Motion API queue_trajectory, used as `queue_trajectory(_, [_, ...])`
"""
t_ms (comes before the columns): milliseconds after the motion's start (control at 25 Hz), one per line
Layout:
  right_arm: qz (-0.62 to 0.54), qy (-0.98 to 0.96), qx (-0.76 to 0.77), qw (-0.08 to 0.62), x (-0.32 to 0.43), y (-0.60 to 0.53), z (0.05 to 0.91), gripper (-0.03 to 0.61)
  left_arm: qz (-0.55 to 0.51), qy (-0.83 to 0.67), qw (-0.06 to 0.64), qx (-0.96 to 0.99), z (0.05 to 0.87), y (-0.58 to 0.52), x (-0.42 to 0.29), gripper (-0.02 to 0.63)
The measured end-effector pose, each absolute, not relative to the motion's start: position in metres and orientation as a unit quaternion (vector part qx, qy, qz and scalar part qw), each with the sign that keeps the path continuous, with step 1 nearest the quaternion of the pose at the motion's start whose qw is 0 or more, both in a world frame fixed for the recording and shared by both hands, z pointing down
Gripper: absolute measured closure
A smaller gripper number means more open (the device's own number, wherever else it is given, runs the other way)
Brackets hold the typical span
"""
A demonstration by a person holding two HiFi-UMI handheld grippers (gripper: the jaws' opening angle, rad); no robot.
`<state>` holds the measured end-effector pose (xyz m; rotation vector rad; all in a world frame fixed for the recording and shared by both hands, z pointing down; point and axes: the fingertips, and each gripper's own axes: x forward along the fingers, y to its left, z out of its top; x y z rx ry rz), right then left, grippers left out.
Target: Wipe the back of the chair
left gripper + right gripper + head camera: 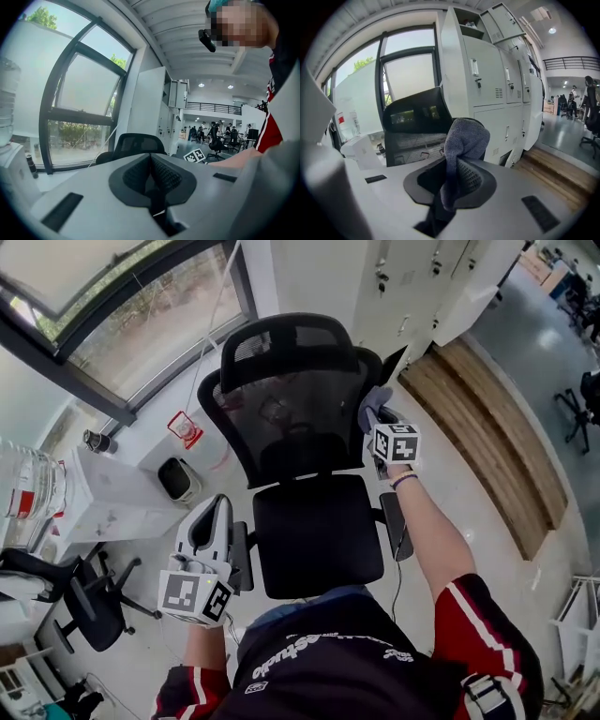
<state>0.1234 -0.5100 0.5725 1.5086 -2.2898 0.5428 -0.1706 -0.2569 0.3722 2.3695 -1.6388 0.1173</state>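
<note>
A black mesh office chair [300,418] stands in front of me, its back [286,427] and headrest [286,345] facing away toward the window. My right gripper [378,418] is shut on a grey cloth [464,140], held at the right edge of the chair back. In the right gripper view the chair's back [415,129] shows just behind the cloth. My left gripper [214,521] hangs low beside the left armrest [241,554], jaws shut with nothing between them. The left gripper view shows the chair [136,143] beyond its closed pads [159,176].
White lockers [487,79] stand behind the chair at the right, with a wooden step [487,418] on the floor. A window [141,315] runs along the left. A white table [103,502] and a second black chair [89,601] sit at the left.
</note>
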Motion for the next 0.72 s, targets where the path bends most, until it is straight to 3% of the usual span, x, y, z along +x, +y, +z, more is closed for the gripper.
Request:
queue_trajectory(400, [0.207, -0.784, 0.553, 0.19, 0.121, -0.591, 0.619, 0.515, 0.051, -0.593, 0.14, 0.792, 0.391, -0.259, -0.192, 0.589])
queue_trajectory(720, [0.198, -0.802, 0.527, 0.199, 0.071, -0.603, 0.625, 0.514, 0.052, -0.614, 0.144, 0.775, 0.395, -0.25, -0.211, 0.589])
